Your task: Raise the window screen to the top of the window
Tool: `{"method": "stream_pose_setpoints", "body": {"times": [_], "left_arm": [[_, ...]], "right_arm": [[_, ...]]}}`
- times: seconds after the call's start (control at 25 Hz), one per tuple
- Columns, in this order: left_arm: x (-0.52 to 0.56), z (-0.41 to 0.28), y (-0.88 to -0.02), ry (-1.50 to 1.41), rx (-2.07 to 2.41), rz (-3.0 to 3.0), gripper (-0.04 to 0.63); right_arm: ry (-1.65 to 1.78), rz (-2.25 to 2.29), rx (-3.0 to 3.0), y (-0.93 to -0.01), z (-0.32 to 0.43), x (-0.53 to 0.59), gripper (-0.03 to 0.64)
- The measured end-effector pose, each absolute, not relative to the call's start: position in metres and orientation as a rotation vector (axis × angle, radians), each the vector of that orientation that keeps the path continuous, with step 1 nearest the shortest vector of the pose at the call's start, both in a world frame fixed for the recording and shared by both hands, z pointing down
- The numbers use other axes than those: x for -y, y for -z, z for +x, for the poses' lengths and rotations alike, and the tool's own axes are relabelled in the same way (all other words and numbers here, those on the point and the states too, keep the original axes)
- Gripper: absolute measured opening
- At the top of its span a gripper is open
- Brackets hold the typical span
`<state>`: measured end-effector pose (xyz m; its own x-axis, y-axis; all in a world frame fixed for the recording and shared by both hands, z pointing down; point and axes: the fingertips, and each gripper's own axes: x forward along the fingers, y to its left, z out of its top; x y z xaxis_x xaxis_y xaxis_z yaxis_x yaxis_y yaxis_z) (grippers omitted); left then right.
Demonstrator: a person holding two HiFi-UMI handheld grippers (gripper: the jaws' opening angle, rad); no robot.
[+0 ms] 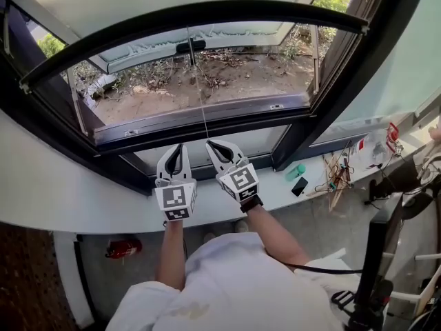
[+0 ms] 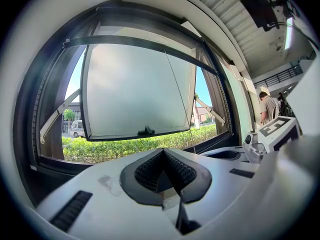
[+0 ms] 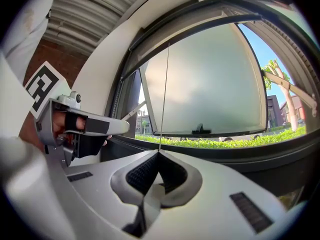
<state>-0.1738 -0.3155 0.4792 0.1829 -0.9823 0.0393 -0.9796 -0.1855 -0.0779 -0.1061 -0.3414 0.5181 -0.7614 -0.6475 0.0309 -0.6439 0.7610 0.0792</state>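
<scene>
Right gripper (image 1: 209, 143): jaws closed, pinching the lower end of the thin pull cord (image 1: 198, 88). The right gripper view settles this, as the cord (image 3: 165, 94) runs straight down into the tip of the meeting pads (image 3: 159, 154). Left gripper (image 1: 180, 145): jaws together, nothing between them. In its own view the pads meet at the tip (image 2: 163, 153) and the cord (image 2: 180, 104) passes clear to their right. The head view alone shows both grippers side by side, held level just above the white sill (image 1: 83, 198), tips toward the window. The cord rises to the dark bottom rail (image 1: 193, 11) of the window screen, which sits high in the opening. In the left gripper view a narrow dark band of window screen (image 2: 150, 26) lies between the rail (image 2: 140, 46) and the top of the frame. Beyond it the frosted sash (image 2: 135, 89) is swung outward, with its handle (image 2: 146, 131) on the lower edge. The head view looks down past the sash onto bare dirt with dry plants (image 1: 227, 74), whereas the gripper views show a green hedge (image 3: 225, 144). Only the left gripper view catches a white van (image 2: 77, 129) and a person standing indoors (image 2: 268, 106). Only the head view shows a phone (image 1: 299, 186) on the sill.
</scene>
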Motion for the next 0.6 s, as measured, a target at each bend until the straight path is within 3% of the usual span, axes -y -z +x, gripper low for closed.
{"method": "stream_pose_setpoints", "body": {"times": [0.6], "left_arm": [[0.316,-0.177,-0.475,0.129,-1.978,-2.387,0.002]], "right_arm": [[0.223,1.079,2.963,-0.465,-0.115,0.34,0.002]]}}
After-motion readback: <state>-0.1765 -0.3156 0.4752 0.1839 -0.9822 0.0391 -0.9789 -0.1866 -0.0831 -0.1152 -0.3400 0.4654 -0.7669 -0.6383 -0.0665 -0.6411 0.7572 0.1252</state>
